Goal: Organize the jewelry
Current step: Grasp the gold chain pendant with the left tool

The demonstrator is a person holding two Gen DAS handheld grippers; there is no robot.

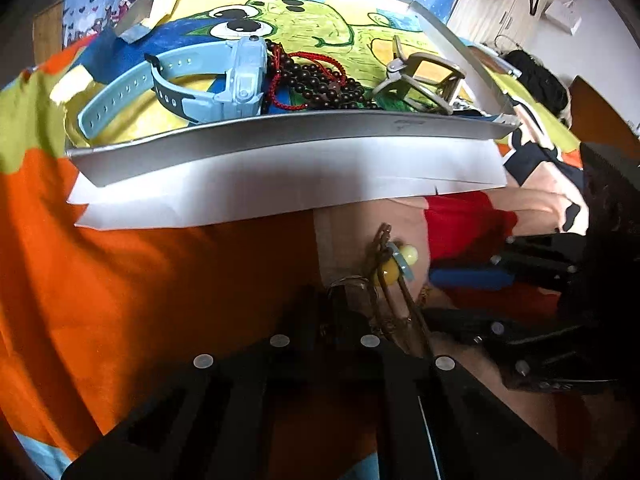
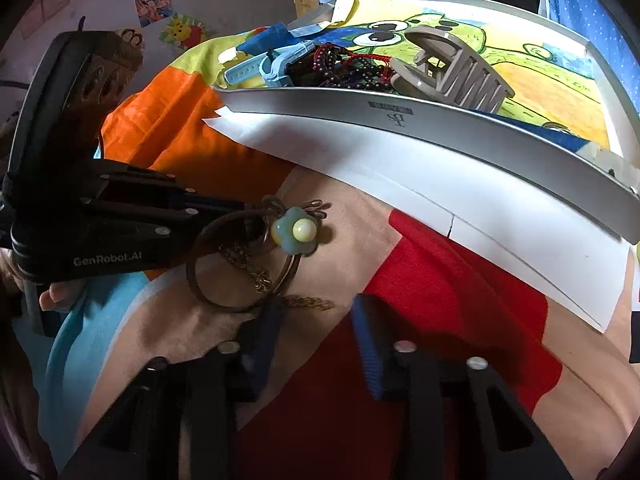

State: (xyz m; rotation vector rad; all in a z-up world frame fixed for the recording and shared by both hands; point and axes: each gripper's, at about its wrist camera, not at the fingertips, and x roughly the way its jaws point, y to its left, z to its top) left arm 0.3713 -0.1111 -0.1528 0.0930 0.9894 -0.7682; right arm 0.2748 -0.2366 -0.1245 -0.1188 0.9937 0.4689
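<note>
A bronze bangle with a blue flower and cream bead charm hangs just above the cloth, in front of the silver tray. My left gripper is shut on the bangle's rim; in the left wrist view the bangle stands at its tips. My right gripper is open right below the bangle, its blue pads apart; it shows at the right of the left wrist view. The tray holds a blue watch, dark beads with red cord and a grey hair claw.
The tray rests on white paper over a bright cartoon bedsheet. A silver lid piece leans at the tray's far left corner. A dark bag lies beyond the tray at the right.
</note>
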